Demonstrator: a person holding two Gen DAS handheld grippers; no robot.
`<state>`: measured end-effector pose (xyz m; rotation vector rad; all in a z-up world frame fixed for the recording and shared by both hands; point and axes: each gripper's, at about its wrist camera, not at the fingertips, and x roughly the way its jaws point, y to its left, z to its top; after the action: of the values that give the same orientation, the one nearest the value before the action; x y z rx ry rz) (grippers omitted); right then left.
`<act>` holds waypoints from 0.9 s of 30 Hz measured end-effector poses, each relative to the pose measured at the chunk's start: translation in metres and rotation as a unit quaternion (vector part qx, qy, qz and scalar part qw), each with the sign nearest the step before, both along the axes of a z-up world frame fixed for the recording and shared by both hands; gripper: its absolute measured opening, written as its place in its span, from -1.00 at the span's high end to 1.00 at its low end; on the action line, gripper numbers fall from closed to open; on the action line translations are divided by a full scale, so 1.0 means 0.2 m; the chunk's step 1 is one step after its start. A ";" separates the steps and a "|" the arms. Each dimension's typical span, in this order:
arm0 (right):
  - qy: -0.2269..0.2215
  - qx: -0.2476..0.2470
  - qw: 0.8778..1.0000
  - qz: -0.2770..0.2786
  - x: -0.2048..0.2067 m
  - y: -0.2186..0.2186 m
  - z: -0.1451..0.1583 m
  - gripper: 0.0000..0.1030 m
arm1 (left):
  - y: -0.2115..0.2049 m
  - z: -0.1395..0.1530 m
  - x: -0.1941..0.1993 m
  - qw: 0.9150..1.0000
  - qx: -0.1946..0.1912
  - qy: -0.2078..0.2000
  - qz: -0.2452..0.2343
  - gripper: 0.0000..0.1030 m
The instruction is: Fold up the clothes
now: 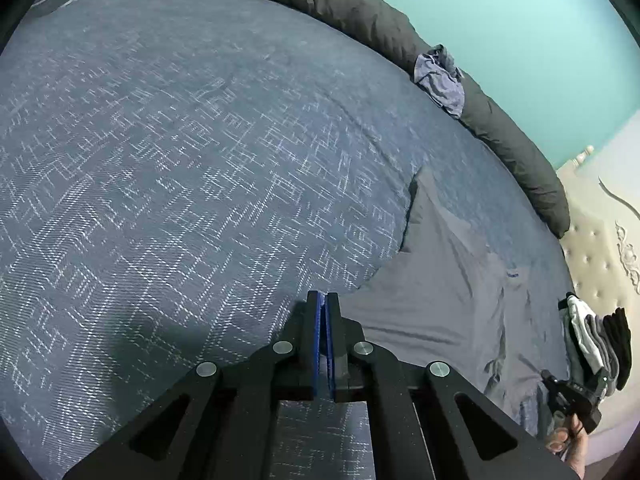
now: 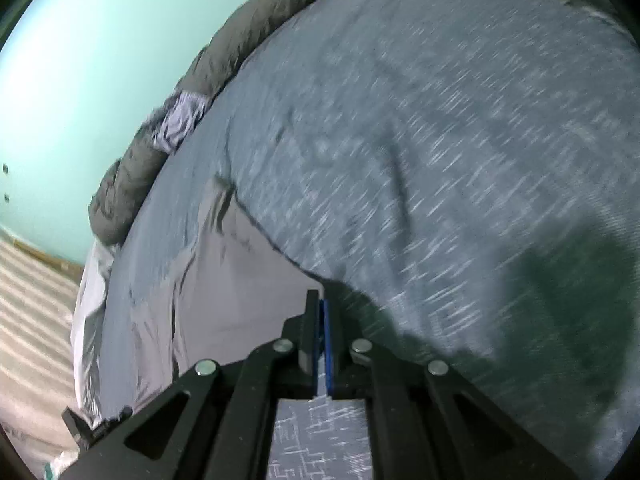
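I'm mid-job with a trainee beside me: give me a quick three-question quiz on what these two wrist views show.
1. True or false: the left gripper has its blue-padded jaws closed, with no cloth between them.
2. Where does the crumpled lavender garment lie?
A) on the rolled dark grey duvet
B) on the tufted headboard
C) on the floor
3. Fill in: the plain grey garment lies spread out on the patterned bedspread, whose colour is ____.

Key: 1 true; 2 A; 3 blue.
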<state>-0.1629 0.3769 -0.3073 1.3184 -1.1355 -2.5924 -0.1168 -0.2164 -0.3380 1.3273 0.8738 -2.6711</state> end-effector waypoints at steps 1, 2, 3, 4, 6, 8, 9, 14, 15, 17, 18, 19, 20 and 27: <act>-0.001 0.001 1.000 -0.007 0.01 0.01 0.00 0.97 | 0.00 0.00 0.00 1.000 0.000 -0.001 0.000 0.97; -0.004 0.002 1.000 -0.011 0.01 0.02 0.00 0.98 | 0.00 -0.01 0.00 1.000 0.000 -0.002 0.000 0.97; -0.010 0.000 1.000 -0.014 0.01 0.03 -0.01 0.98 | 0.00 -0.01 0.00 1.000 0.001 -0.004 0.000 0.97; -0.015 -0.001 1.000 -0.016 0.01 0.03 -0.02 0.98 | 0.00 -0.02 0.00 1.000 0.002 -0.005 0.000 0.97; -0.025 -0.001 1.000 -0.017 0.00 0.02 -0.04 0.98 | -0.01 -0.02 0.01 1.000 0.004 -0.007 0.002 0.97; -0.030 -0.001 0.999 -0.020 0.00 0.03 -0.05 0.98 | -0.02 -0.03 0.01 1.000 0.005 -0.009 0.004 0.97; -0.032 -0.002 0.999 -0.021 0.00 0.03 -0.06 0.98 | -0.02 -0.03 0.01 1.000 0.006 -0.010 0.005 0.97; -0.034 0.012 0.999 -0.010 -0.03 0.01 -0.06 0.97 | -0.03 -0.05 0.04 1.000 0.009 -0.014 0.003 0.97; -0.036 0.013 0.999 -0.008 -0.04 -0.01 -0.07 0.96 | -0.03 -0.05 0.04 1.000 0.009 -0.014 0.001 0.97; -0.041 0.013 0.999 -0.007 -0.04 -0.01 -0.07 0.95 | -0.03 -0.05 0.03 1.000 0.008 -0.015 0.001 0.97; -0.044 0.014 0.999 -0.009 -0.04 -0.01 -0.07 0.95 | -0.03 -0.05 0.03 1.000 0.008 -0.015 0.002 0.97; -0.046 0.016 0.999 -0.011 -0.04 -0.01 -0.07 0.94 | -0.03 -0.05 0.03 1.000 0.007 -0.016 0.002 0.97; -0.049 0.019 0.999 -0.013 -0.04 -0.01 -0.06 0.91 | -0.03 -0.05 0.02 1.000 0.006 -0.016 0.002 0.97; -0.026 0.048 0.998 -0.029 -0.03 0.00 0.04 0.44 | -0.03 -0.05 0.00 1.000 0.007 -0.015 0.001 0.96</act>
<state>-0.1691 0.3770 -0.2997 1.3988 -1.0845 -2.7009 -0.1176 -0.2227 -0.3473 1.3663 0.8926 -2.6407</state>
